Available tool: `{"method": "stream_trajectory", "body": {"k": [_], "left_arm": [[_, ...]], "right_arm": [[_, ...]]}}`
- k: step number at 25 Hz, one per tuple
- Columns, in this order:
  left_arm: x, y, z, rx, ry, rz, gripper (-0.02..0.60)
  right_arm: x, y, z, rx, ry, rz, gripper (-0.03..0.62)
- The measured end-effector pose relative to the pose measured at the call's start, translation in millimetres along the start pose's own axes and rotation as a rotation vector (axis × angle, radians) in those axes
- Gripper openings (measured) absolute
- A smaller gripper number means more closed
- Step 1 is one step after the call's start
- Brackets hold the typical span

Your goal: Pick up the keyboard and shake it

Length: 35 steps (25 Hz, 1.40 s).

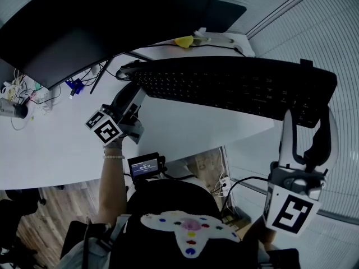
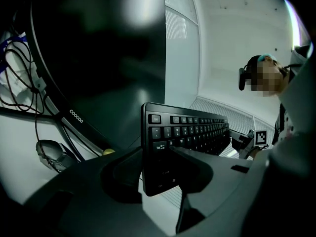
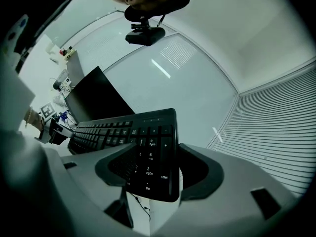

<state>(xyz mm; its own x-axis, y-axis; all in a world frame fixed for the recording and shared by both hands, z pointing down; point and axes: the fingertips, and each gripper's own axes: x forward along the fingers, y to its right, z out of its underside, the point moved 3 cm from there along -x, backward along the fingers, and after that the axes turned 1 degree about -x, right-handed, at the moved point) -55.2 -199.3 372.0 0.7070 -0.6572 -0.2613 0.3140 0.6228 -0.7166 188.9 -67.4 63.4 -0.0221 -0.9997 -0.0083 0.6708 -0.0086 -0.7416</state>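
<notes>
The monitor (image 1: 106, 21) runs off the top and left edges of the head view. The left claw (image 1: 130, 84) covers the keyboard's (image 1: 235, 86) lower left corner, and the right claw (image 1: 307, 122) crosses over its right end. A yellow thing (image 1: 184, 41) at top centre is too small to name. The small screen (image 1: 145, 166) lower down shows a readout too small to read.

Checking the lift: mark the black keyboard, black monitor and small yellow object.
black keyboard (image 1: 235, 88), head view, key field.
black monitor (image 1: 95, 24), head view, dark panel.
small yellow object (image 1: 184, 41), head view, centre.
</notes>
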Motion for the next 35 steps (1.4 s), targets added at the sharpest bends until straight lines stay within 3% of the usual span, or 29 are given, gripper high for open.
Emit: {"method": "stream_trajectory", "body": {"k": [6, 15, 26, 35], "left_arm": [[-7, 0, -6, 0.010, -0.008, -0.035, 0.161], [-40, -5, -4, 0.050, -0.065, -0.169, 0.161], [-85, -21, 10, 0.093, -0.173, -0.398, 0.161], [-124, -37, 27, 0.081, -0.304, -0.613, 0.162]], "right_arm": [[8, 0, 6, 0.030, -0.008, -0.020, 0.279], [27, -18, 50, 0.148, -0.062, -0.101, 0.279], [65, -67, 132, 0.344, -0.128, -0.271, 0.279], [97, -132, 203, 0.529, -0.278, -0.436, 0.279]]}}
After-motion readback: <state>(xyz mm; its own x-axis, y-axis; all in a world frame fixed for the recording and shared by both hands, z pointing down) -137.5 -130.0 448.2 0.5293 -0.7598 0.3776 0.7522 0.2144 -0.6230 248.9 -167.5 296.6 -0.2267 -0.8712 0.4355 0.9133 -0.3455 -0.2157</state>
